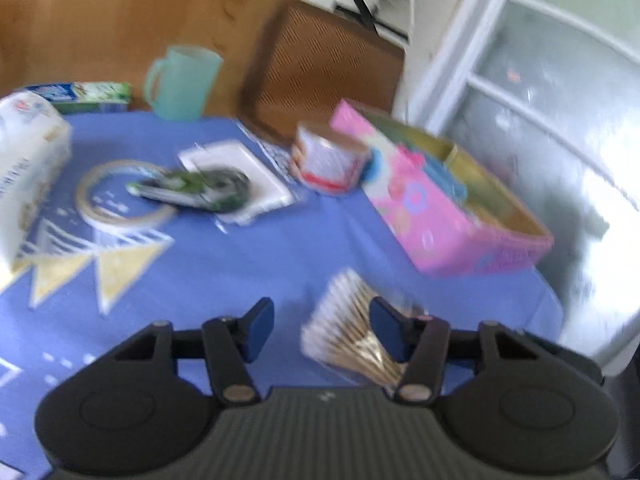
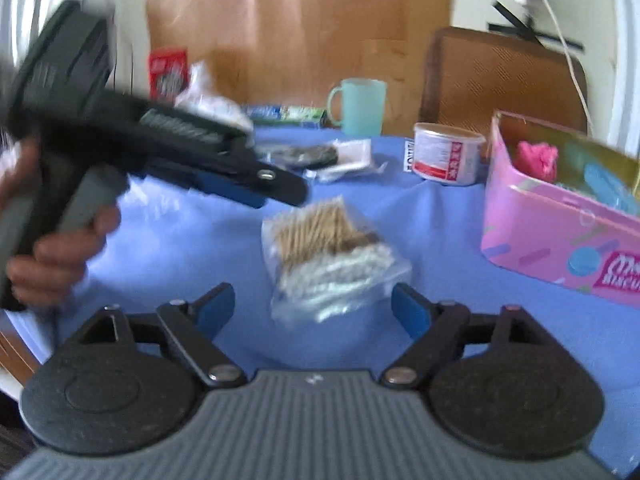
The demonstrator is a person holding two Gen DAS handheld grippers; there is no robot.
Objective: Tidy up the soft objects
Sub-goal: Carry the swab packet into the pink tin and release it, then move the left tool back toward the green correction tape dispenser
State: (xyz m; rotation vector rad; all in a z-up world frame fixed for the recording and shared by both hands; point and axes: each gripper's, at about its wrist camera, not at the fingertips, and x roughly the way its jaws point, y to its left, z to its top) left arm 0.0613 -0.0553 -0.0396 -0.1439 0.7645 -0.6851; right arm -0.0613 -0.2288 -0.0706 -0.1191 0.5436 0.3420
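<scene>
Right wrist view: the right gripper (image 2: pixel 312 308) is held wide open, gripping nothing, with the bag of cotton swabs (image 2: pixel 328 252) lying at 12 o'clock on the blue tablecloth (image 2: pixel 440 248). The left gripper (image 1: pixel 320 330) is likewise spread open and empty, the bag beside its right finger.

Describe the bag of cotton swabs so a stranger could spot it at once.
On the blue tablecloth, look left of the open pink box. The bag of cotton swabs lies flat there: clear plastic, wooden sticks, white tips, unlike the round tin behind it.
</scene>
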